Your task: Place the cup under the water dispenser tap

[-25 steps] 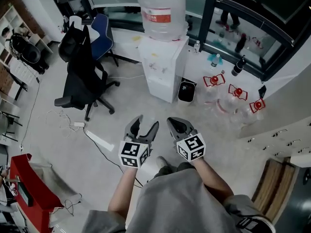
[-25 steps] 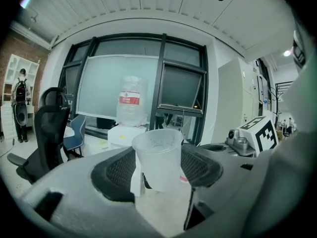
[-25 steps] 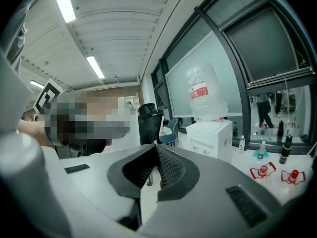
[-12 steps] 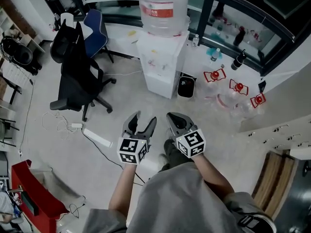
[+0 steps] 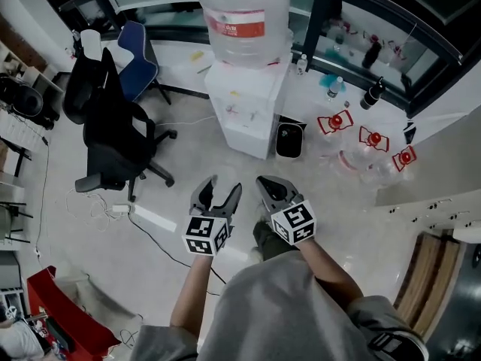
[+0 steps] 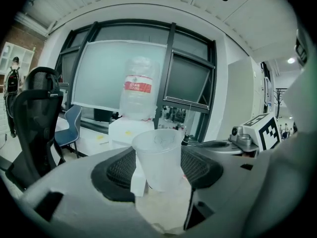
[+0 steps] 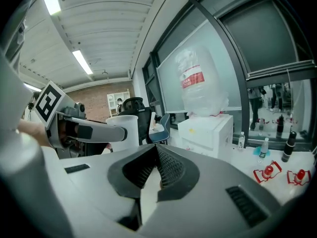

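Note:
A translucent plastic cup (image 6: 157,157) stands upright between the jaws of my left gripper (image 5: 224,186), which is shut on its sides. The same cup (image 7: 124,130) shows at the left of the right gripper view. My right gripper (image 5: 266,182) is beside the left one, shut and empty, its pads meeting at the tip (image 7: 157,150). Ahead stands the white water dispenser (image 5: 246,111) with a large clear bottle (image 5: 240,17) on top. It is some way off across the floor. The dispenser (image 6: 130,129) sits just behind the cup in the left gripper view. Its taps are too small to make out.
A black office chair (image 5: 113,134) and a blue chair (image 5: 140,57) stand left of the dispenser. A black bin (image 5: 289,138) sits at its right side, with empty red-capped bottles (image 5: 368,143) beyond. A cable and a power strip (image 5: 154,216) lie on the floor to my left.
Both grippers have moved forward toward the dispenser, which now looks nearer and larger. The cup stays in the left gripper's jaws.

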{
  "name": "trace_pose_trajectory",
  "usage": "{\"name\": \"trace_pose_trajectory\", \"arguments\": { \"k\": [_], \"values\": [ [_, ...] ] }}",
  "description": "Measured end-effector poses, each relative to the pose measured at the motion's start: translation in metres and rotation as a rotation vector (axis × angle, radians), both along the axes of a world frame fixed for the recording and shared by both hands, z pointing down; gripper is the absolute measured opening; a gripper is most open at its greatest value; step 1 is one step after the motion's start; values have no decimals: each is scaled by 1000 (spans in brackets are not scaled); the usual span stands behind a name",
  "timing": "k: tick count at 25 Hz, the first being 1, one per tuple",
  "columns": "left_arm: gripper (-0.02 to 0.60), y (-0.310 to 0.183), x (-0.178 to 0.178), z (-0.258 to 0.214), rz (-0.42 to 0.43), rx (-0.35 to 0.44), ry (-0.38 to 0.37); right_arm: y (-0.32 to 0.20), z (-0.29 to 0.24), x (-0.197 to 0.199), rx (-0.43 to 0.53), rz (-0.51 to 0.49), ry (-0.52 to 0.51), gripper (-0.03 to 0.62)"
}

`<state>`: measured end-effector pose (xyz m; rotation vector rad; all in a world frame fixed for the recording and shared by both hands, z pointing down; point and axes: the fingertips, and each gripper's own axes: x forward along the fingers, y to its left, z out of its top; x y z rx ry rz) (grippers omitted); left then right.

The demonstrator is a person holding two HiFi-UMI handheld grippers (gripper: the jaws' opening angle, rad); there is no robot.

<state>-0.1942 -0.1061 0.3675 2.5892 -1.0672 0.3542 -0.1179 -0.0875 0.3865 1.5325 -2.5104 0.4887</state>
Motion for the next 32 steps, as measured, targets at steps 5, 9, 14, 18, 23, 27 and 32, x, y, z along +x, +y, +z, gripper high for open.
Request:
{"name": "trace_pose_trajectory", "arguments": {
  "k": [5,9,14,18,23,27,32],
  "values": [
    [278,-43,22,11,14,-24,-22,-44,13,20,-24,18,-19,11],
    [278,-73,41,23,24,-44,-50,-73,23,36,-42,31,-41,11],
    [278,-102,56,39,40,-41,-82,-96,38,51,-61,62,-76,11],
    [277,-124,67,51,58,-38,-99,-114,49,61,-77,93,-93,11],
    [277,-145,72,69,108,-43,-128,-129,68,65,-104,151,-110,11],
    [276,-160,71,83,173,-54,-137,-141,79,65,-120,225,-115,11],
    [276,-177,66,104,288,-70,-134,-152,95,61,-141,332,-113,11]
  ]
}}
